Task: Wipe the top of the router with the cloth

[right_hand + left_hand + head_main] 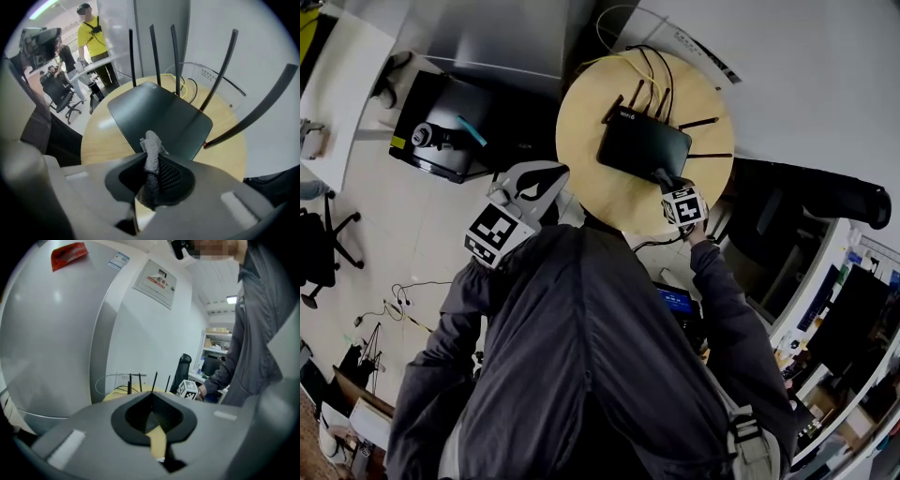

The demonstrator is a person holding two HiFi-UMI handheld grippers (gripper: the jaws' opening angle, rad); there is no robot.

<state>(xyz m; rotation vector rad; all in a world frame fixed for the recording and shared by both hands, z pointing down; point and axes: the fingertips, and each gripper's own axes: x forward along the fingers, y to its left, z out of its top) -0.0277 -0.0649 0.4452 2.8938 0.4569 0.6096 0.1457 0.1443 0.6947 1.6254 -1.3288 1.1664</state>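
Router (644, 143) lies flat on the round wooden worktop (581, 122), towards its far side, a dark slab with its antennas (173, 56) standing up along the back. I count five of them in the right gripper view. The left gripper view gives me only four thin tips, since the router body is hidden behind that claw's own housing.

One cloth (152, 145) is pinched in the right claw (152, 176). The jaws are closed on it, and a pale, nubbly tuft pokes out over the router's near edge. The rest of the cloth is swallowed in the dark between the jaws, so I cannot make out how much there is. I also cannot tell whether the tuft touches the router top. From the head view, the right claw (664, 178) sits at the router's near right corner, and the cloth is too small to pick out there.

The left claw (534, 183) hangs off the worktop's near left edge, well apart from the router. Its jaws are together with nothing between them.

Behind the router, yellow and black cables (642, 61) trail off the worktop; I cannot count them.
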